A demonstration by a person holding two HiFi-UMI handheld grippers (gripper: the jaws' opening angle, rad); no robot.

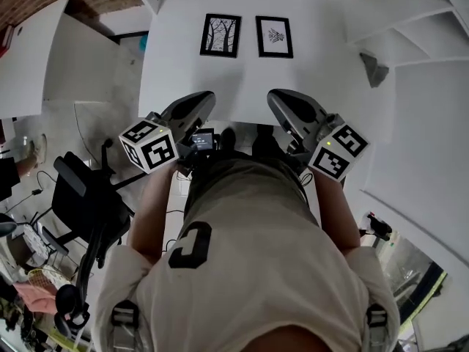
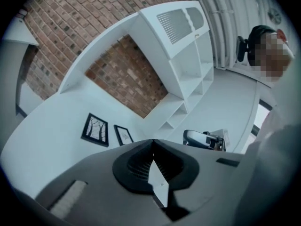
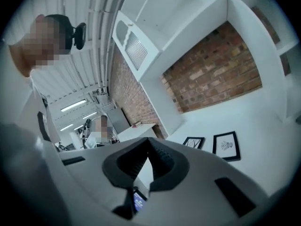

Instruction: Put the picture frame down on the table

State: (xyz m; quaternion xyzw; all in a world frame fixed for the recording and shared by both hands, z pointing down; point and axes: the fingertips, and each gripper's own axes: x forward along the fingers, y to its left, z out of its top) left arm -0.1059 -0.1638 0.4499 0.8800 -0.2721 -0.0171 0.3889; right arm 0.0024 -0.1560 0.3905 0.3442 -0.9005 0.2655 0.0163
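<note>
Picture frame (image 1: pixel 220 35) is seen lying flat near the tabletop's (image 1: pixel 220 79) far edge, with a second frame (image 1: pixel 274 37) just beside it. The put-down is judged done. Left gripper (image 2: pixel 153 144) and right gripper (image 3: pixel 149 142) are closed on nothing and held near the chest. No further move is called for. No containers are seen.

No lettering can be read anywhere in these views. The small lit screen (image 1: pixel 203 141) shows marks too tiny to make out.
</note>
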